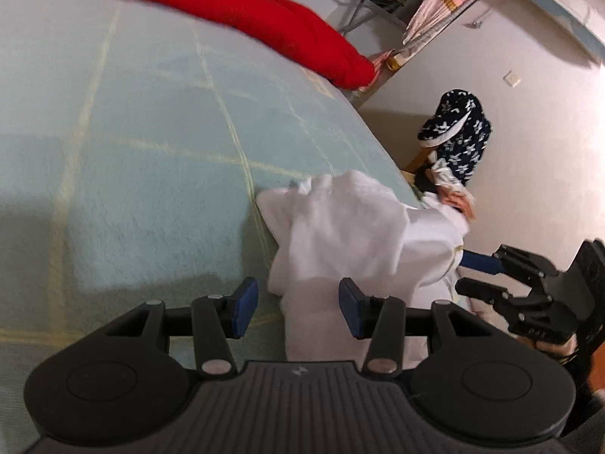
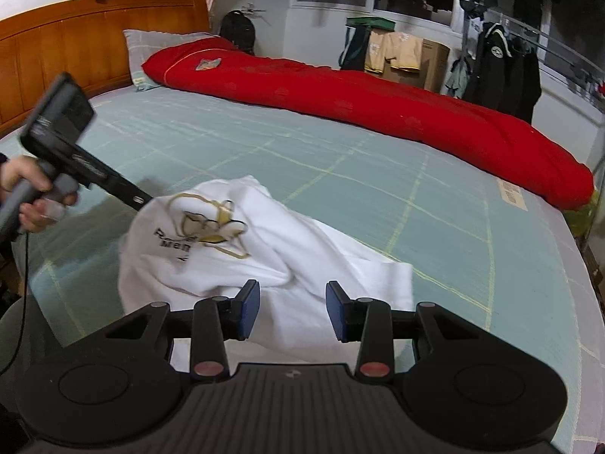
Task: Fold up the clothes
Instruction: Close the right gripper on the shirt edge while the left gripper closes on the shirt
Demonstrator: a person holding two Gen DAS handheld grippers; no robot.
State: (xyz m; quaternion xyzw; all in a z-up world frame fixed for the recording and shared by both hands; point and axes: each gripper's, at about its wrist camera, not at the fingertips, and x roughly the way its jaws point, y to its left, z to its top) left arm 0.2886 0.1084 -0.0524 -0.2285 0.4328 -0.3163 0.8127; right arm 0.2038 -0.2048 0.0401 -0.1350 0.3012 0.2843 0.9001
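A crumpled white garment (image 2: 264, 249) with a gold and black print lies on the pale green bed sheet (image 2: 340, 159), near the bed's edge. It also shows in the left wrist view (image 1: 351, 227). My left gripper (image 1: 298, 312) is open, its blue pads on either side of a fold of the garment without closing on it. My right gripper (image 2: 293, 312) is open just above the garment's near edge. In the left wrist view the right gripper (image 1: 476, 272) reaches in from the right by the cloth. The left gripper's fingertips are hidden behind the cloth in the right wrist view.
A long red quilt (image 2: 378, 106) lies along the far side of the bed, with a grey pillow (image 2: 151, 49) and wooden headboard (image 2: 75, 38). Dark blue patterned clothes (image 1: 457, 132) hang by the wall beyond the bed edge. Jackets (image 2: 506, 72) and boxes stand behind the bed.
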